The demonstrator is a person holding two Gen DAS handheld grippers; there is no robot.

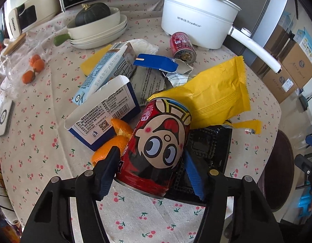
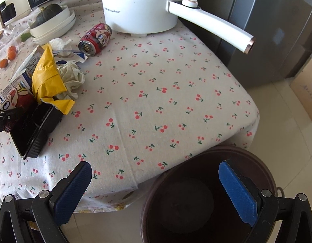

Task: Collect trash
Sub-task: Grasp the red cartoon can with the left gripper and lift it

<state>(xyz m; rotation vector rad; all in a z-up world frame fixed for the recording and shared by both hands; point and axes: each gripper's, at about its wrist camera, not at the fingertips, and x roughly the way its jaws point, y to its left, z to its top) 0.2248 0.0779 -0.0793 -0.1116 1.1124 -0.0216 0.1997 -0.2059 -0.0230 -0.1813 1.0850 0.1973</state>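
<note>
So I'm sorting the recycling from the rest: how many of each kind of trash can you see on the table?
Red drink cans: 2
Cardboard cartons and boxes: 3
Yellow snack wrappers: 1
Orange peel pieces: 1
Crumpled tissues: 2
Black plastic tray: 1
Total: 10

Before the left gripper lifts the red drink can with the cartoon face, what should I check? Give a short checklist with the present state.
1. Red cartoon can sits between left gripper pads: ok.
2. Pads firmly pressing can: cannot tell.
3. Yellow plastic wrapper leans on can top, may drag: not ok.
4. Orange peel touches the can's side: not ok.
5. Dark brown round bin open beside table: ok.
6. Right gripper empty, jaws wide: ok.
</note>
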